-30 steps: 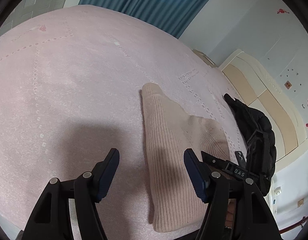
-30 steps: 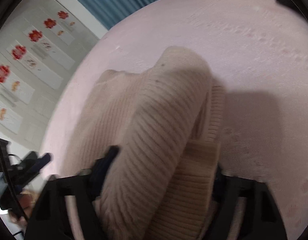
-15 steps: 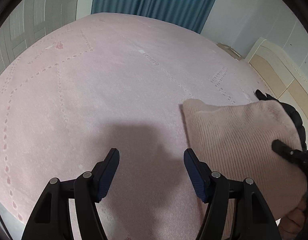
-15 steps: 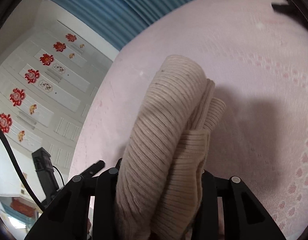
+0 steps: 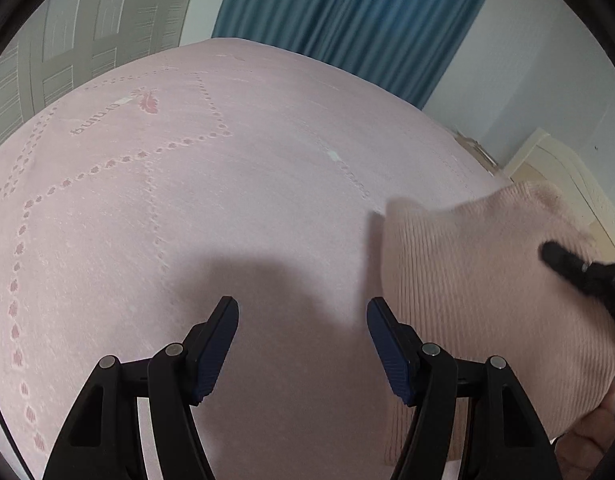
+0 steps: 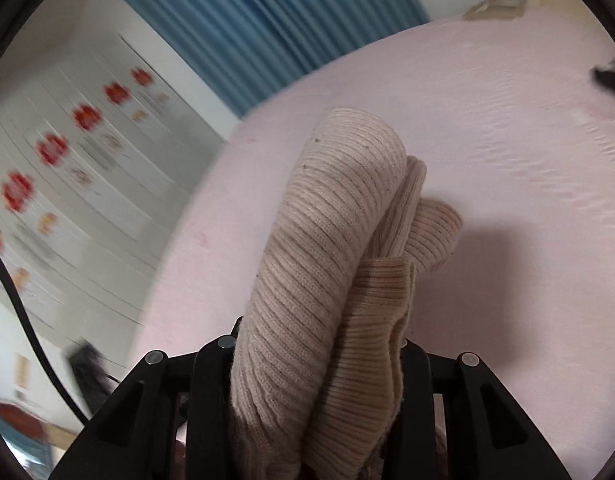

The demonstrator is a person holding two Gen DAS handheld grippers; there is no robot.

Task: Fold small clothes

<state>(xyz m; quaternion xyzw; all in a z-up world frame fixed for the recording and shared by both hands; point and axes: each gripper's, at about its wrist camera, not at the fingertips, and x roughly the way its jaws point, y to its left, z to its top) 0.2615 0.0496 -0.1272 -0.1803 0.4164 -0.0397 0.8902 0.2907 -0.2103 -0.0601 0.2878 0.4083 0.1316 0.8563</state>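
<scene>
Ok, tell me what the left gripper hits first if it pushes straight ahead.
Most likely just the pink bedspread. The left gripper is open and empty, aimed at bare cover; the knit sweater sits off to its right, outside that line. Depth is unclear.

Pink bedspread, blue curtain, white panelled wardrobe behind.

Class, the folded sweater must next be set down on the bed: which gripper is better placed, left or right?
Right. The right gripper is clamped on the sweater; the left gripper is open and empty.
</scene>
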